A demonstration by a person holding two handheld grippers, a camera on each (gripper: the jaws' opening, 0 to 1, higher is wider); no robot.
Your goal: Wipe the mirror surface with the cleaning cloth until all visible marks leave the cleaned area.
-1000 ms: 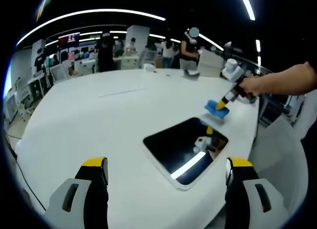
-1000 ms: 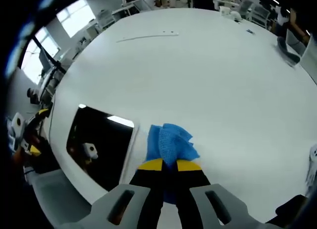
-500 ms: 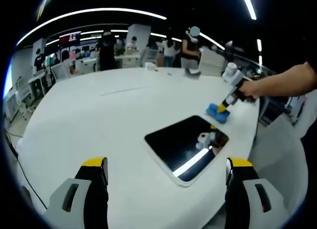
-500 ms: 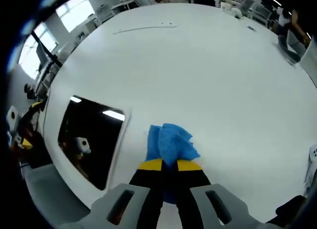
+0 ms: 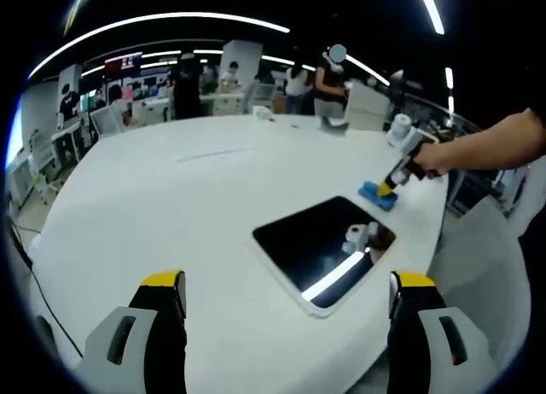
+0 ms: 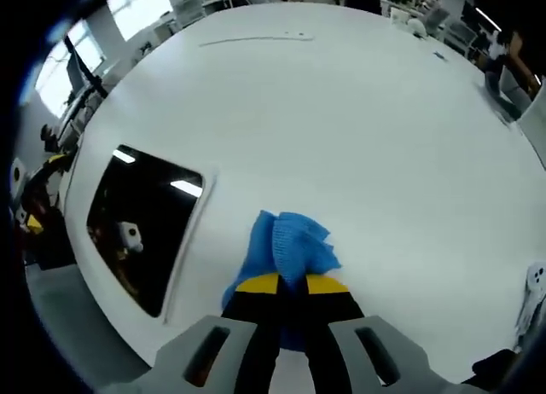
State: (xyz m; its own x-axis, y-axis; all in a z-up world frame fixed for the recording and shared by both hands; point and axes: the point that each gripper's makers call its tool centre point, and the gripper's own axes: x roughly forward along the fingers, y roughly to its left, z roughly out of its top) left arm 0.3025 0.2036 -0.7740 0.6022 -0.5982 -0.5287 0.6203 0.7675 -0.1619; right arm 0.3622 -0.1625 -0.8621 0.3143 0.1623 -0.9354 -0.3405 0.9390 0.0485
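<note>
Table (image 5: 171, 206), broad, white and round, carries the dark rectangular mirror (image 5: 324, 251). Just beside the mirror's far edge, the right gripper (image 6: 291, 285) pinches the crumpled blue cleaning cloth (image 6: 290, 247). The left gripper (image 5: 286, 292) gapes, empty. Wiping seems imminent; next, slide the cloth onto the mirror.

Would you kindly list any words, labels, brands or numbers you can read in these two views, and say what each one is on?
None can be read.
Wall screen far behind the table: red and white marks, too small and blurred to read.
Mirror, blue cloth and right tongs: no visible lettering.
</note>
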